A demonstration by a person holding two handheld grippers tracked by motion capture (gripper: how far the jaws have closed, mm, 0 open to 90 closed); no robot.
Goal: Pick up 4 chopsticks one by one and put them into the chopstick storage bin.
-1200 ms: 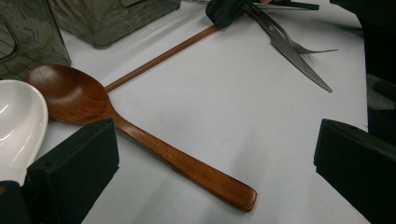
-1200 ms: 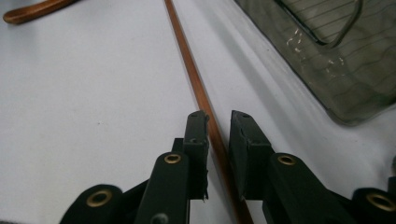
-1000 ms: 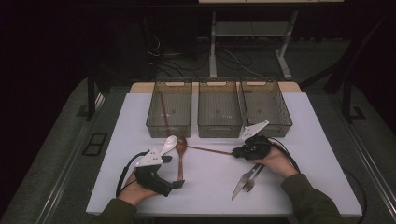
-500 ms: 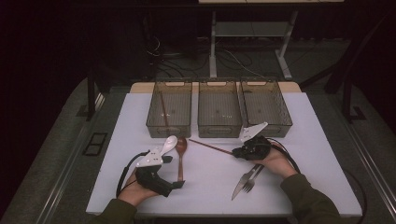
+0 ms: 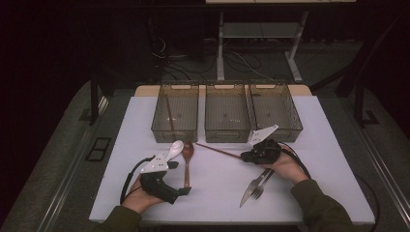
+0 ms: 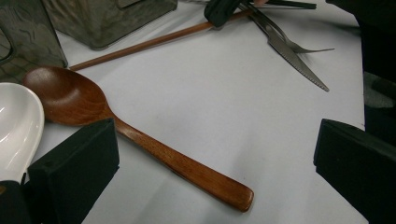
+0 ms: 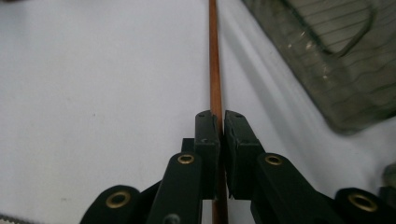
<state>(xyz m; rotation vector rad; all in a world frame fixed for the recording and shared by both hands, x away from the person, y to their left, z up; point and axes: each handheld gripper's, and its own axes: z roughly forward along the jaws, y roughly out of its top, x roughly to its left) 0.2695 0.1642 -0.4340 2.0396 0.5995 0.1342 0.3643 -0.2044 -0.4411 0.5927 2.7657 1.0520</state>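
Two grippers on the white tabletop [image 5: 329, 145]. Right gripper [image 7: 221, 116]: black jaws pinched on a thin, round, reddish wood chopstick [image 7: 215, 70], smooth stick running fwd past a ribbed translucent bin [image 7: 322, 60]. Left gripper [image 6: 210, 158]: jaws spread wide, nothing btwn the blocky matte pads. Glossy brown wooden spoon [image 6: 140, 140] lies flat ahead of it, bowl touching a white ceramic spoon [image 6: 16, 126]. Serrated steel knife [image 6: 299, 63] & fork [image 6: 299, 44] lie crossed near right hand [image 5: 285, 166].
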